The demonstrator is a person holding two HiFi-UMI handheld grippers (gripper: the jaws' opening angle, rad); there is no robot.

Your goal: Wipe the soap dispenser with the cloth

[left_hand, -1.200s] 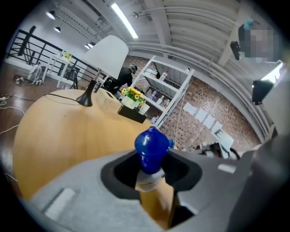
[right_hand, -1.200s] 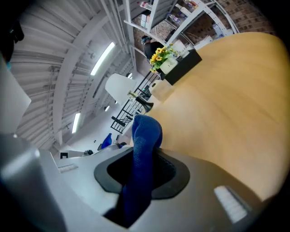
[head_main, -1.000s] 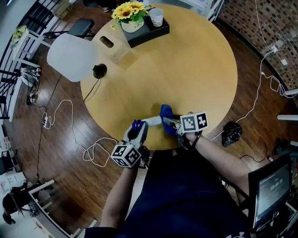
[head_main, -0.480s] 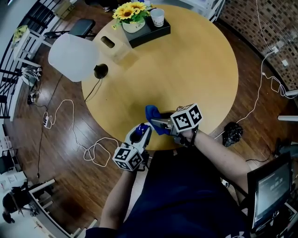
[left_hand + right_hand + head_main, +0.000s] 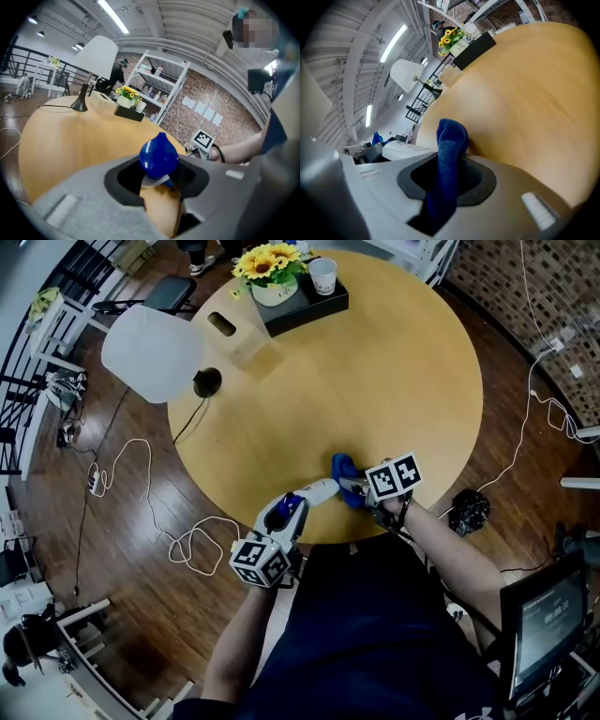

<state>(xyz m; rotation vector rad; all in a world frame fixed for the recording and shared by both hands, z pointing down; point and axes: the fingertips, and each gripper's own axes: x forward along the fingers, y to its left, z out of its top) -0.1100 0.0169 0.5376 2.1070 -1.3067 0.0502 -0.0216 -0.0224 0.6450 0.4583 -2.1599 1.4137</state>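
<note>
The left tongs (image 5: 296,505) are clamped narrowly on the white plastic soap dispenser with a blue pump head (image 5: 317,490). It juts out ahead of them above the round wooden surface (image 5: 394,381). Just beside its far end, the right tongs (image 5: 357,487) pinch the folded blue cloth (image 5: 343,468).

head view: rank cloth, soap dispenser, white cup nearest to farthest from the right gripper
1. cloth, clamped in the right gripper
2. soap dispenser, just left, held by the left gripper
3. white cup, far side of table
</note>
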